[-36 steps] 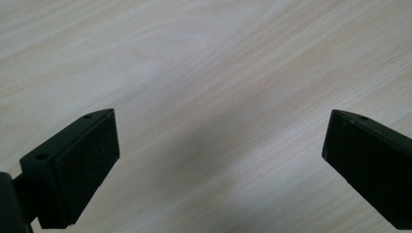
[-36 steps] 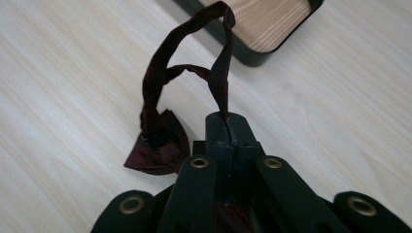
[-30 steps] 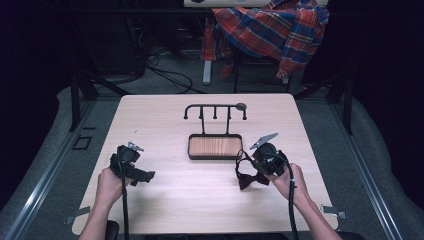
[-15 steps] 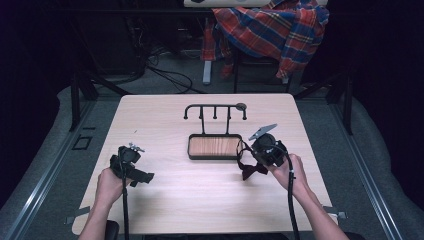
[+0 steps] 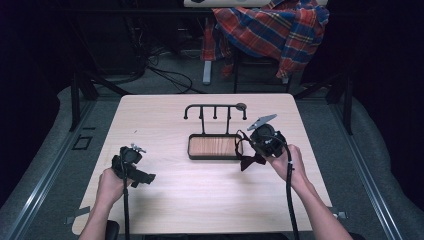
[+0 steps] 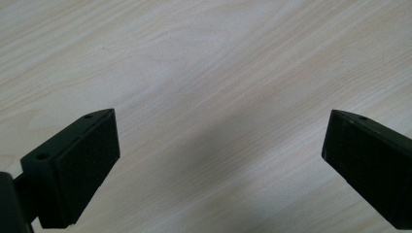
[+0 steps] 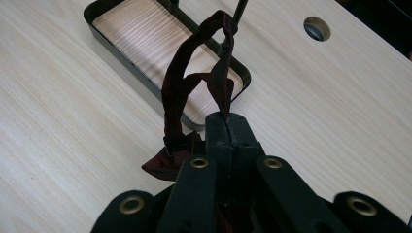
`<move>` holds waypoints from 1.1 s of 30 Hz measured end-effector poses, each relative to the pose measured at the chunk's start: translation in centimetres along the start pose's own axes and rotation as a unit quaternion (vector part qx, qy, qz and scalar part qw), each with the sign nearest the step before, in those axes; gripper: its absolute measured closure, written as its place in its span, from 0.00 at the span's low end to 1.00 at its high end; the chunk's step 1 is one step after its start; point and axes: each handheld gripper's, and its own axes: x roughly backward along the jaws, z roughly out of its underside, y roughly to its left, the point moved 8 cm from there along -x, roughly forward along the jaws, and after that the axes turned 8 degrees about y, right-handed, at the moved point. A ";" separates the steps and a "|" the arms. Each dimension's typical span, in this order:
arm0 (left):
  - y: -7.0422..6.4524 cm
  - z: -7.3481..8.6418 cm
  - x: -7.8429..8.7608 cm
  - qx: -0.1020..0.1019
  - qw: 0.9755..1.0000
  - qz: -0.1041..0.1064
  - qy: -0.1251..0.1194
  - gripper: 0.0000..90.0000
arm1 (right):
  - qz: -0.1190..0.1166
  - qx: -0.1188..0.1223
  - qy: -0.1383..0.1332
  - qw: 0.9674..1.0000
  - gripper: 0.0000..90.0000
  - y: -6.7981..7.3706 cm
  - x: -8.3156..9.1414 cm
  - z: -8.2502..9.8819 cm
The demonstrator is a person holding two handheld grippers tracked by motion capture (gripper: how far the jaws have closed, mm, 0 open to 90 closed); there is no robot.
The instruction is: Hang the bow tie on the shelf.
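Note:
A dark red bow tie [image 5: 252, 161] hangs from my right gripper [image 5: 248, 146], which is shut on its neck strap [image 7: 177, 82] just right of the tray. The strap loops up ahead of the closed jaws in the right gripper view, and the bow [image 7: 163, 165] dangles below them over the table. A black tray with a wooden floor [image 5: 214, 146] sits mid-table, with a black hook rack [image 5: 215, 107] rising behind it. At the table's left my left gripper [image 5: 142, 179] is open, and its jaws [image 6: 221, 131] stand wide over bare wood with nothing between them.
The pale wooden table [image 5: 200, 200] has a round cable hole [image 7: 317, 28] beyond the tray [image 7: 136, 34]. A plaid shirt [image 5: 270, 30] is draped over a chair behind the table. Cables lie on the dark floor at the back.
My right gripper has risen and moved toward the tray and rack, lifting the bow tie with it. The left gripper has stayed where it was.

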 end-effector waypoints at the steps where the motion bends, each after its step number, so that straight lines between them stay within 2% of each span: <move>1: 0.0 0.0 0.0 0.000 1.000 0.000 0.000 0.00 | 0.001 0.000 -0.001 1.000 1.00 0.0 0.0 -0.1; 8: 0.0 0.0 0.0 0.000 1.000 0.000 0.000 0.00 | 0.005 -0.005 -0.016 1.000 1.00 -0.3 0.6 -1.3; 11: 0.0 0.0 0.0 -0.001 1.000 0.001 0.000 0.00 | 0.010 0.002 -0.017 1.000 1.00 -0.6 1.1 -1.9; 25: 0.0 0.0 0.0 -0.001 1.000 0.001 0.001 0.00 | 0.027 -0.003 -0.032 0.999 1.00 -1.7 2.3 -3.9; 33: -0.1 -0.1 0.0 -0.002 1.000 0.001 0.000 0.00 | 0.039 -0.017 -0.037 0.998 1.00 -2.8 2.2 -5.0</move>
